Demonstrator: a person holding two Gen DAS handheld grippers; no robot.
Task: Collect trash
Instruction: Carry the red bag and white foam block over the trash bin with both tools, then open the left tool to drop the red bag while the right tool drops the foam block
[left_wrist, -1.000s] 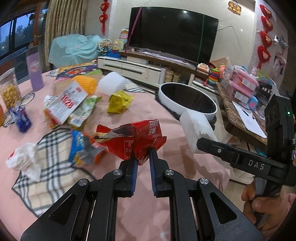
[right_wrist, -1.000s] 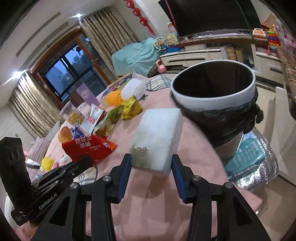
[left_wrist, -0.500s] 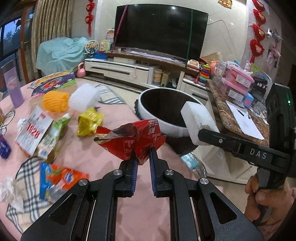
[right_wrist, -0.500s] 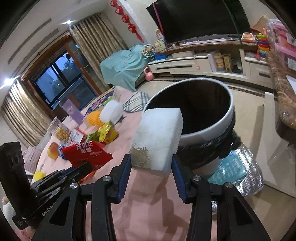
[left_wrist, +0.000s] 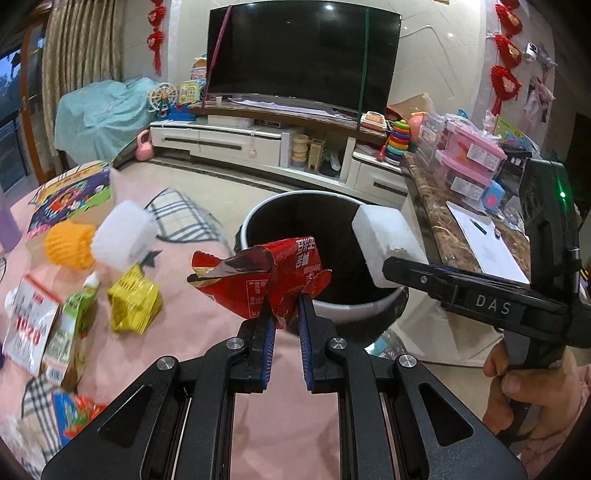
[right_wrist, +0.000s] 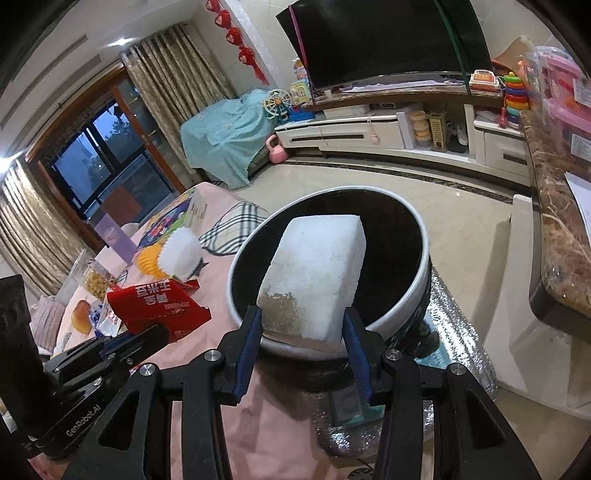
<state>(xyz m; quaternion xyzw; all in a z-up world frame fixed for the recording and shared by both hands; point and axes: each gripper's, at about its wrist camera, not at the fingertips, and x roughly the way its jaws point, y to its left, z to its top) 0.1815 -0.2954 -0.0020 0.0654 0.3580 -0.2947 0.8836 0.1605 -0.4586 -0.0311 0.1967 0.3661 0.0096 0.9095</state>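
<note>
Over the bin (right_wrist: 391, 302), the right gripper (right_wrist: 301, 325) clamps a white foam block (right_wrist: 317, 280), reaching level above the opening. Beside it, the left gripper (left_wrist: 283, 314) pinches a red wrapper (left_wrist: 266, 277) at the rim. Wrappers litter the pink bench (left_wrist: 192, 306).

Black left gripper (left_wrist: 283, 314), blue finger pads (left_wrist: 268, 339), silver screws. Black right gripper (right_wrist: 302, 332), blue pads too; "DAS" lettering, green LED, bare-skinned hand (left_wrist: 532, 384) on handle. "GenRobot.AI" on left body.
</note>
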